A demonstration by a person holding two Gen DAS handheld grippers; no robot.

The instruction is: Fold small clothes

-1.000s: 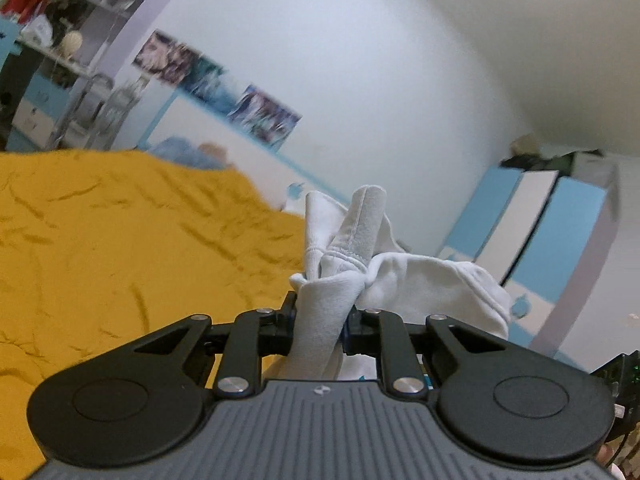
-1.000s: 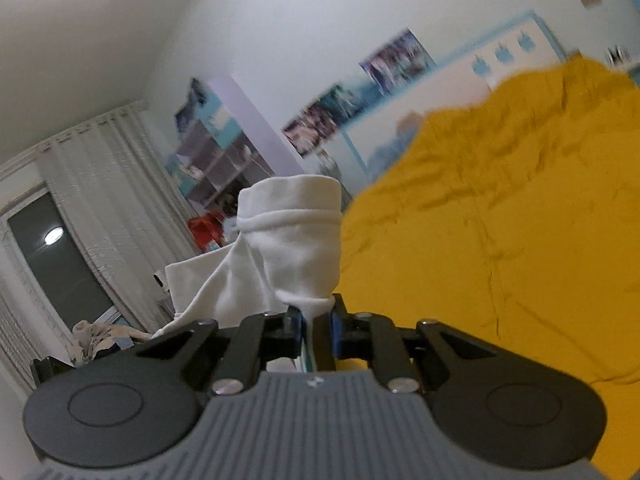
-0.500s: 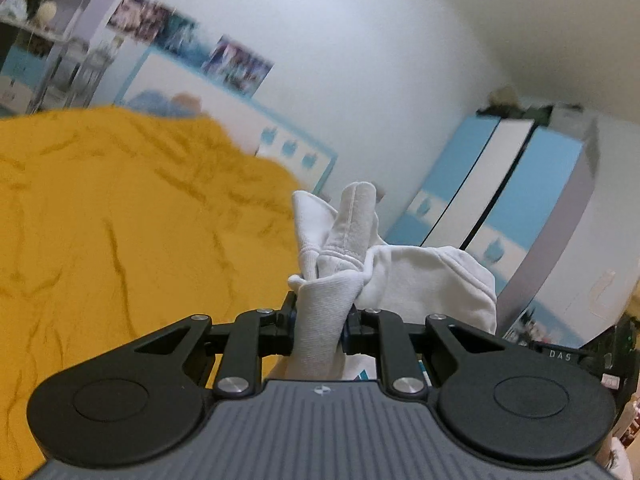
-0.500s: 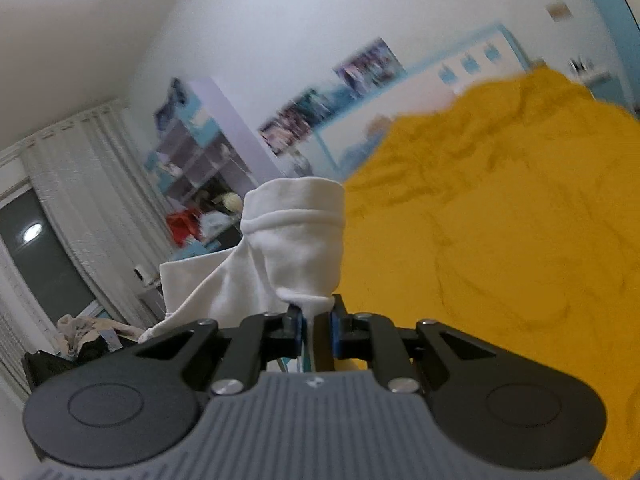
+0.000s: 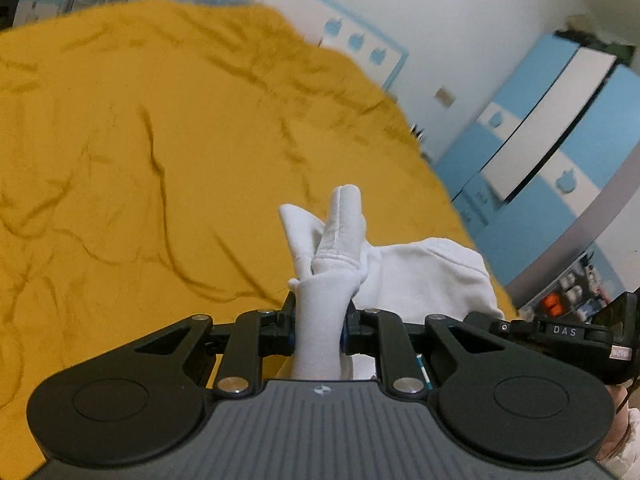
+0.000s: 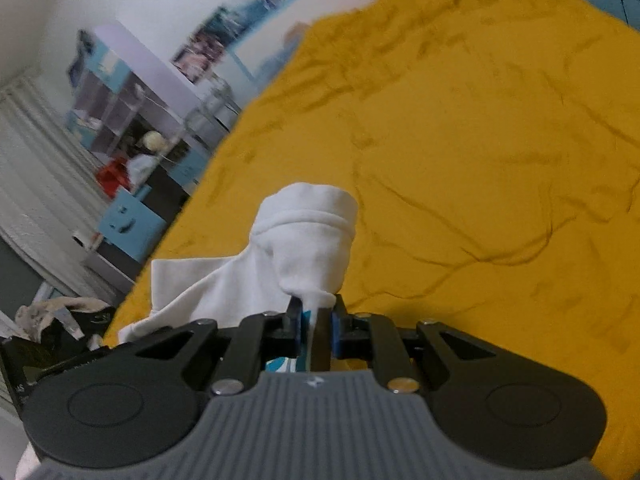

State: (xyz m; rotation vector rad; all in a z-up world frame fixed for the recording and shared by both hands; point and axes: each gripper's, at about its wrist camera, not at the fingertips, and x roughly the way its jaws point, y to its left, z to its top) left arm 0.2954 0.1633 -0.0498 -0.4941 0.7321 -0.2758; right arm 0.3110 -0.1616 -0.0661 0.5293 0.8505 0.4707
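Note:
A small white garment (image 5: 420, 276) hangs between my two grippers above a yellow bedspread (image 5: 140, 152). My left gripper (image 5: 320, 312) is shut on one bunched hemmed corner of it, which sticks up past the fingers. My right gripper (image 6: 316, 312) is shut on another hemmed corner of the white garment (image 6: 308, 240); the rest drapes off to the left. The bedspread (image 6: 480, 140) fills most of the right wrist view. The fingertips are hidden by cloth in both views.
A blue and white wardrobe (image 5: 552, 120) stands past the bed's right edge. A shelf unit (image 6: 132, 116) and blue drawers (image 6: 128, 224) stand left of the bed. A white headboard (image 5: 352, 36) is at the far end. Another handheld device (image 5: 580, 332) shows at right.
Both grippers have tilted down toward the bed, still holding the garment; the bedspread now fills much more of each view and the ceiling is gone.

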